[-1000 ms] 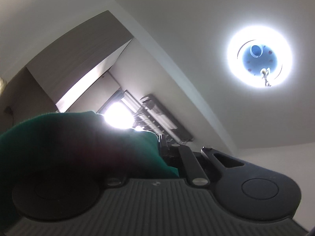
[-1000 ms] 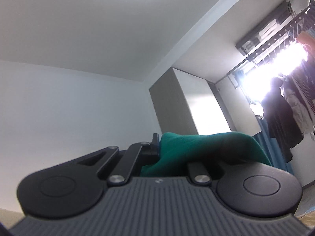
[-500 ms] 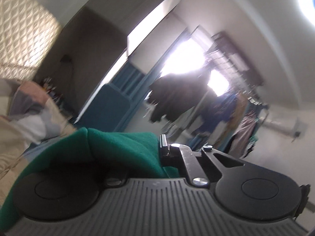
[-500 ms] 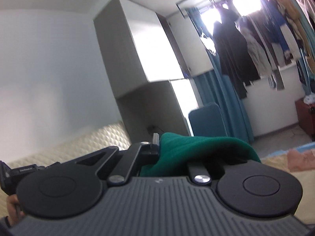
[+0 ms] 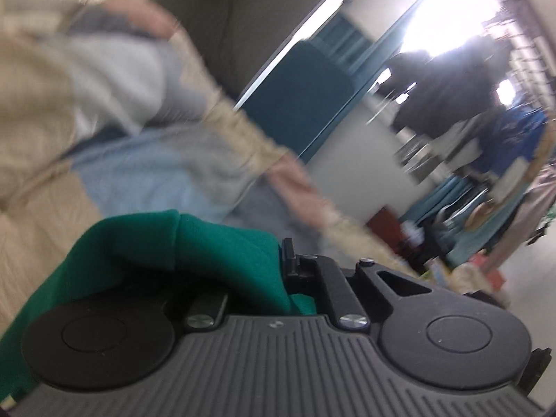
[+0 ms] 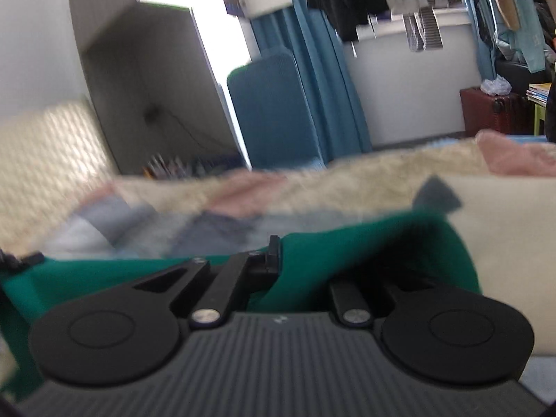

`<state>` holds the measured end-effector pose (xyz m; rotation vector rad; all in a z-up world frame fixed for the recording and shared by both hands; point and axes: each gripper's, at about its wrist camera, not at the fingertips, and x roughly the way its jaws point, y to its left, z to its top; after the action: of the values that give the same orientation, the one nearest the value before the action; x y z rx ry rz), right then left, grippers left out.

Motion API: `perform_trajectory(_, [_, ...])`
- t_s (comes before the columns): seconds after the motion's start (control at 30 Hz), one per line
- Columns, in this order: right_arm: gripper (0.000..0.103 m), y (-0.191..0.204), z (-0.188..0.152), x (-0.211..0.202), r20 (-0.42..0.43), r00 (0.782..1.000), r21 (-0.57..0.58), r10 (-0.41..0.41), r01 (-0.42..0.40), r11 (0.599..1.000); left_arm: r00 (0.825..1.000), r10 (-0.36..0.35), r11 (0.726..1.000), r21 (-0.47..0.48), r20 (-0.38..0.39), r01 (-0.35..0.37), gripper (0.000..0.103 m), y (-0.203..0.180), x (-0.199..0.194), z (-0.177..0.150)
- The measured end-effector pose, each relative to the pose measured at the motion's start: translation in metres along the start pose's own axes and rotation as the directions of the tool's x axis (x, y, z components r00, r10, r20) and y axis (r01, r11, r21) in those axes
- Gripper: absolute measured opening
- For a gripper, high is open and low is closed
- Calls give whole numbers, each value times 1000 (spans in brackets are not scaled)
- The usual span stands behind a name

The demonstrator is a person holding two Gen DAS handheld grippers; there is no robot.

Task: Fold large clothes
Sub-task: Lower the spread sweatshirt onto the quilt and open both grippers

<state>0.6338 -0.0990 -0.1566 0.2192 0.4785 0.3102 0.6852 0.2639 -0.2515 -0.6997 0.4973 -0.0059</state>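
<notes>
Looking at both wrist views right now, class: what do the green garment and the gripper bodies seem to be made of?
Green garment: seemingly a soft, matte knit or fleece; it bunches in rounded folds without shine. Left gripper and right gripper: probably moulded black plastic, dull and ribbed, with small bright metal-looking screws.

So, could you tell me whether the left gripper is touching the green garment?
Touching. In the left wrist view the green garment is bunched between the fingers of the left gripper, pressed against the visible finger.
</notes>
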Motion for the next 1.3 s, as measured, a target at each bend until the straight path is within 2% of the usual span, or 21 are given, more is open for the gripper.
perform_trajectory(0.17, [10,6,-22,19,-95,994,-15,-50,48,999,991,96,995,34,-95,-93,6,24,42,-5])
perform_trajectory(0.23, [10,9,-25,22,-109,992,-12,-62,61,998,988,104,994,45,-117,-100,6,24,41,-5])
perform_trajectory(0.33, [12,10,-24,16,-93,994,6,-60,61,998,988,111,991,85,-106,-102,7,11,25,-4])
perform_trajectory(0.4, [16,10,-23,13,-83,995,18,-52,53,998,988,117,989,107,-103,-106,24,-8,-6,-3])
perform_trajectory(0.43, [19,12,-24,9,-79,995,18,-56,58,998,987,124,987,117,-104,-111,42,-14,-17,-3])
perform_trajectory(0.47, [28,14,-22,2,-74,996,15,-54,55,998,987,134,984,128,-89,-122,60,-24,-39,-4])
perform_trajectory(0.53, [44,22,-21,-18,-48,998,5,-43,43,999,988,150,975,172,-39,-142,68,-45,-84,-8])
perform_trajectory(0.57, [56,25,-21,-31,-21,999,0,-34,34,999,987,159,969,195,-28,-150,68,-53,-99,-11])
perform_trajectory(0.6, [59,28,-21,-45,0,1000,2,-20,20,1000,987,162,966,208,-12,-156,68,-62,-120,-15])
perform_trajectory(0.87, [59,50,-24,-153,50,998,6,39,-40,999,994,102,958,263,46,-111,68,-121,-238,-49])
perform_trajectory(1.07, [59,69,-39,-229,90,993,-2,78,-78,997,995,59,944,319,77,-81,68,-161,-320,-102])
perform_trajectory(1.3, [59,77,-67,-297,79,993,-50,87,-83,995,995,42,925,374,88,-72,68,-182,-379,-163])
